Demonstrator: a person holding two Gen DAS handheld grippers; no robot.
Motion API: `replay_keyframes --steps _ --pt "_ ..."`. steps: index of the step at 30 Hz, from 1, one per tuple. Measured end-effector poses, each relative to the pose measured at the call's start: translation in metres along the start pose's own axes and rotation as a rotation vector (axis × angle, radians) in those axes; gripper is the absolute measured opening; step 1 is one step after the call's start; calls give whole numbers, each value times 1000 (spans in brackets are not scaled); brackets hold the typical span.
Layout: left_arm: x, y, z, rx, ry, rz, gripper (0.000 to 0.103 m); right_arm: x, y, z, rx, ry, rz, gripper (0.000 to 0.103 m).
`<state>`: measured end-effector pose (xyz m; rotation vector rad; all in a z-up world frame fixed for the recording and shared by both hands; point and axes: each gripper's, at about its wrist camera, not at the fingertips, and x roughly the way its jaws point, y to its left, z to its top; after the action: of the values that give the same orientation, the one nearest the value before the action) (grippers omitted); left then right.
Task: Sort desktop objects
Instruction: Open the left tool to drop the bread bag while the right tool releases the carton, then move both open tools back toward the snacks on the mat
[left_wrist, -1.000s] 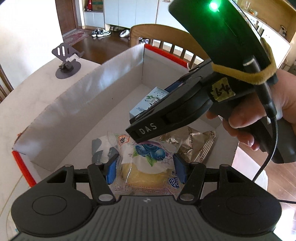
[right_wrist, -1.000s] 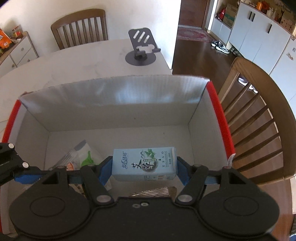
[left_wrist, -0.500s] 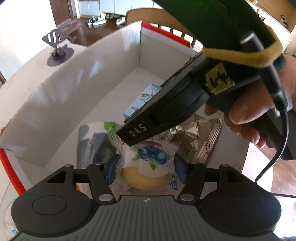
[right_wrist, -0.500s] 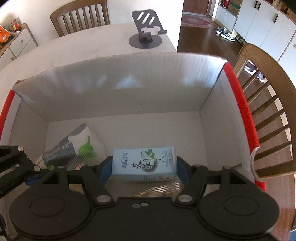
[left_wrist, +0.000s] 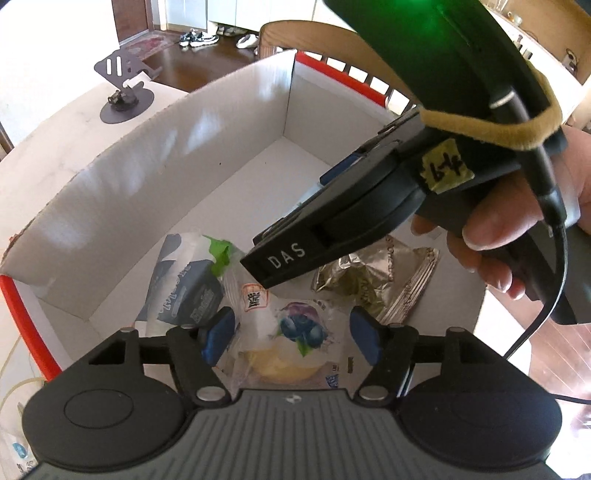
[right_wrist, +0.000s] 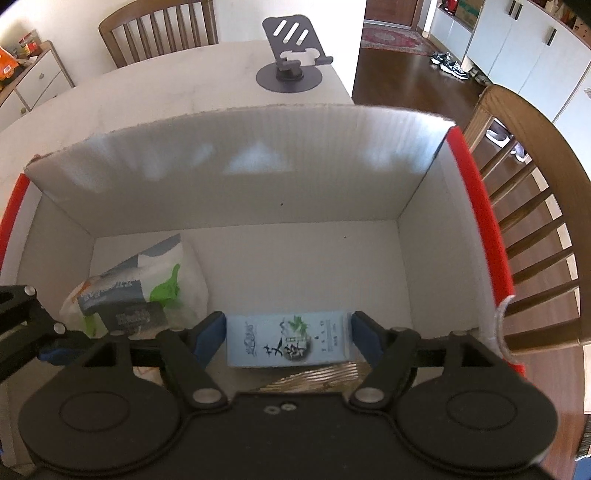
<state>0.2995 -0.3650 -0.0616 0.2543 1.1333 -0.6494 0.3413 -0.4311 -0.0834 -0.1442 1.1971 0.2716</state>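
White table (right_wrist: 155, 99) (maybe marble) bears cardboard box (right_wrist: 240, 184).

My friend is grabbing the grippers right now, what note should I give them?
Left hand-held gripper: jaws opening, the clear blueberry cake packet lies loose between them inside the white cardboard box with red edges.
Right hand-held gripper: jaws opening around the pale blue carton with green leaves, down in the same box.
Also in the box: white and grey tissue pack, crinkly silver snack bag.
Done: both items delivered.
Left: lift both grippers out and look for anything unsorted.
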Motion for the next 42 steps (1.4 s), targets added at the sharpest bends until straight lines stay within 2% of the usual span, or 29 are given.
replay_keyframes --steps 18,21,27,29,32,34,42 --pt "-48 -13 -3 -26 -107 2 68 -62 -5 -13 27 -106 58 75" --pt "-58 -16 -7 -31 -125 4 77 -70 -6 -16 30 -123 62 75" --pt "-78 -22 -17 -50 -165 10 78 -88 -9 -27 39 -152 64 75" --pt "-86 -25 -22 -56 -184 17 83 -94 -8 -31 41 -167 72 75" --pt "-95 -28 -26 -60 -202 12 83 -104 -8 -38 42 -192 83 75" --pt "-101 -30 -30 -61 -213 6 83 -110 -5 -43 35 -206 74 81" --pt "-120 -34 -50 -70 -244 -17 86 -133 7 -65 43 -264 96 84"
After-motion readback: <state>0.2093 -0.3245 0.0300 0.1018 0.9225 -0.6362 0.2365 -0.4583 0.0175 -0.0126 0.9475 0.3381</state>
